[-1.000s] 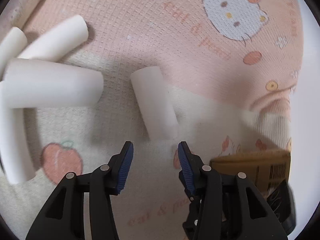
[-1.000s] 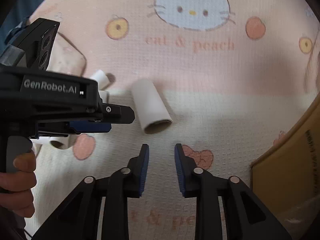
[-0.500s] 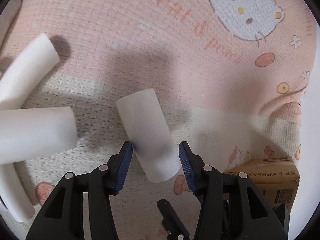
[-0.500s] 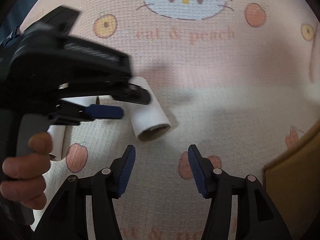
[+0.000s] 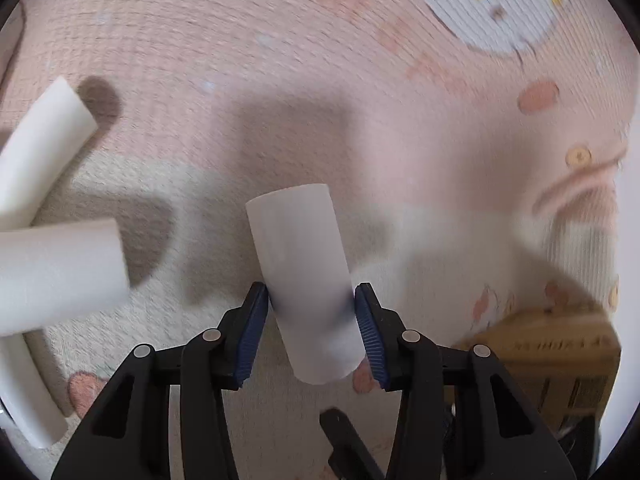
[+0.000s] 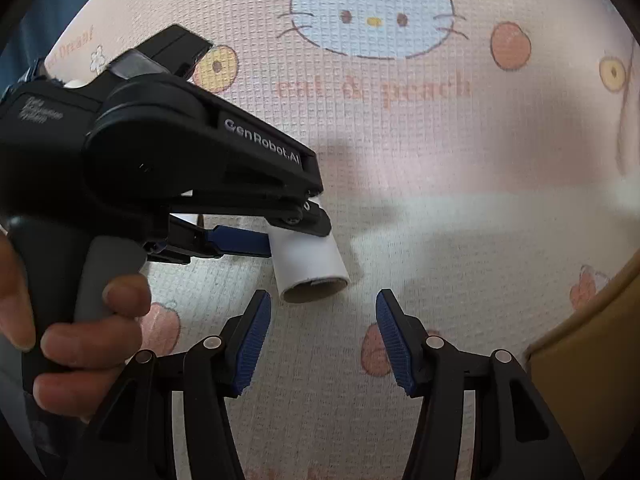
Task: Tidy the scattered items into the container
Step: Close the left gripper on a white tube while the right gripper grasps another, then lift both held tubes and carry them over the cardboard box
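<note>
Left wrist view. The left gripper points steeply down at a pink and cream printed mat. A white cardboard tube lies on the mat's cream band, lengthwise between the two blue pads; the jaws have just been closing and both pads now meet the tube's sides, pinching it near its lower half. Three more white tubes lie crossed at the mat's left edge: one slanted, one wide and level, one thin and running down. A brown cardboard box, the container, sits at the mat's lower right corner. The picture is blurred towards its right side.

Right wrist view. The right gripper hangs over the cream band with its fingers spread and nothing between them; they opened within the last second. Just beyond its tips lies the same tube, open end facing the camera, clasped by the left gripper, which enters from the left, held by a person's hand. The box's wall shows at the right edge, well apart from the tube.
</note>
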{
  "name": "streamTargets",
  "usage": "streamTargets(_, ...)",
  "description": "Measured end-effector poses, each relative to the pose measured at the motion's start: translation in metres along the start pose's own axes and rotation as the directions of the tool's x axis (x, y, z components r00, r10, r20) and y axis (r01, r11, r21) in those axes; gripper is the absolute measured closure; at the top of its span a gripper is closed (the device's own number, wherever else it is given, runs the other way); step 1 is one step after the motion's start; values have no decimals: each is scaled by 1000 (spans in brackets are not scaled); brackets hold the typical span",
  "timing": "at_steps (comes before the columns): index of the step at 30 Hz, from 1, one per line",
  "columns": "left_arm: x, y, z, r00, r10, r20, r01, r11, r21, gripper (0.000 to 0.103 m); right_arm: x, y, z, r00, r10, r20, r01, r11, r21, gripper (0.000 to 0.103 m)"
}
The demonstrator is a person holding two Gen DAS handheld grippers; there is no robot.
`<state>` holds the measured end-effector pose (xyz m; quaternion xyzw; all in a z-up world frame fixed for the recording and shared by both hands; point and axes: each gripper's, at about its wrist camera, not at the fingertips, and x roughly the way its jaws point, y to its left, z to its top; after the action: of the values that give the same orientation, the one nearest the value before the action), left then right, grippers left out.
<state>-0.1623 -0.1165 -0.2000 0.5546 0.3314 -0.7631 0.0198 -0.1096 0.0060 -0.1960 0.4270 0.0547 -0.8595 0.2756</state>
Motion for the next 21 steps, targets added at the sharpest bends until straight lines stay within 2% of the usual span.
streamTargets(6, 5, 3, -23, 994, -94, -64, 91, 995, -47, 55, -3, -9, -2, 999, 40, -24, -40, 999, 36, 51)
streamTargets(11, 5, -4, -40, 991, -108, -73, 108, 994, -9, 55, -1, -13, -12, 995, 62, -75, -56, 996, 74, 51)
streamTargets(13, 1, -4, -48, 993, -98, -71, 99, 995, 9, 56, -1, -15, -18, 992, 70, -108, -61, 995, 83, 57)
streamTargets(16, -4, 1, -60, 993, -94, -68, 96, 995, 24, 56, -1, -19, -25, 986, 89, -138, -75, 992, 103, 58)
streamTargets(21, -9, 12, -71, 987, -142, -79, 142, 990, 5, 56, -10, -17, -36, 979, 101, -175, -83, 991, 105, 59)
